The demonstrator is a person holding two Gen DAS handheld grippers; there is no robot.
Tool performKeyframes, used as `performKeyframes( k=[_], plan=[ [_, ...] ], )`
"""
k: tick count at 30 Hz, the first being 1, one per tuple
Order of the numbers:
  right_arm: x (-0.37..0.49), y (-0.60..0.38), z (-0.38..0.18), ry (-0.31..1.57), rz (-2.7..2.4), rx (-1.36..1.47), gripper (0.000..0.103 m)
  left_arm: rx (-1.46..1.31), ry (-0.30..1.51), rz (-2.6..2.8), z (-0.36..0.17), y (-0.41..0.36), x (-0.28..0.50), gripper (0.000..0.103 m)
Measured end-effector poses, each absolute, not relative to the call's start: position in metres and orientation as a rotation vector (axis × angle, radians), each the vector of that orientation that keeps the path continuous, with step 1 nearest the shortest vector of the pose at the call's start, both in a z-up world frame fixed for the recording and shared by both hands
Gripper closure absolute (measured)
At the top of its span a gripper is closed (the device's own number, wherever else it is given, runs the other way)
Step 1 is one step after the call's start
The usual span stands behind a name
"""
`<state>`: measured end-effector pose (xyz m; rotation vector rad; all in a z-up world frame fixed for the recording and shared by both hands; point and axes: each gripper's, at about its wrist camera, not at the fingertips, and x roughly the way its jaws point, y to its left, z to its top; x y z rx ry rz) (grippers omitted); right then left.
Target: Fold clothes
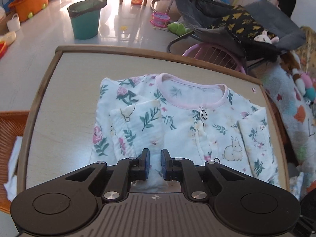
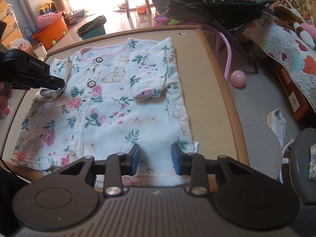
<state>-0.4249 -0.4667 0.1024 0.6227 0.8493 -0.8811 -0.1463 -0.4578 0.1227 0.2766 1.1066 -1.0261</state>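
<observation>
Right gripper (image 2: 155,160): jaws partly open, over the near hem of the shirt (image 2: 110,106). Cloth lies under the gap, but the blue pads don't pinch it, so nothing is held.

Left gripper (image 1: 155,163): jaws narrowly apart, with a sleeve (image 1: 138,130) in the gap. The pads don't look pressed on the cloth, so it reads as no grip. In the right wrist view the same gripper (image 2: 57,84) comes in from the left edge, tips at the bunched cuff of that sleeve on the shirt's left side. Part of the person's hand (image 2: 5,98) shows behind it.

The shirt is a white baby top with a floral and rabbit print, a pink neck trim (image 1: 189,98) and buttons (image 2: 91,83) down the front. It lies flat, front up, in the middle of the bench (image 2: 215,90), with the collar on the far side and the hem on the near side. The right sleeve (image 2: 152,79) is already folded in across the chest. The left sleeve is also turned inward, cuff crumpled. A small white label (image 2: 195,147) sticks out at the right hem corner.

The bench top is light wood with a darker wooden rim.

Beyond the bench on the floor:
- teal bin (image 1: 85,17) with a dark liner
- orange tub (image 1: 31,4) on wheels
- pink ball (image 2: 238,78) off the right edge
- dark bouncer seat (image 1: 237,23) with soft toys
- patterned quilt (image 2: 292,49) far right
</observation>
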Motion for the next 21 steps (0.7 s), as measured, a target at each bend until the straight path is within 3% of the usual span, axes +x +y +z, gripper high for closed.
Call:
performKeyframes(
  k=[4, 7, 14, 17, 21],
  plan=[
    [-0.424, -0.466, 0.102, 0.852, -0.883, 0.618, 0.069, 0.213, 1.098, -1.05, 0.13, -0.454, -0.141, 0.083],
    [-0.423, -0.465, 0.102, 0.857, -0.883, 0.609, 0.069, 0.257, 1.089, -1.007, 0.127, -0.456, -0.142, 0.069],
    [-0.42, -0.463, 0.102, 0.871, -0.884, 0.576, 0.069, 0.192, 1.103, -1.019, 0.132, -0.438, -0.139, 0.066],
    [-0.422, -0.462, 0.103, 0.876, -0.898, 0.588, 0.069, 0.132, 1.126, -1.028, 0.137, -0.421, -0.142, 0.049],
    [-0.429, -0.458, 0.113, 0.83, -0.902, 0.601, 0.069, 0.07, 1.166, -1.037, 0.138, -0.393, -0.15, 0.041]
  ],
)
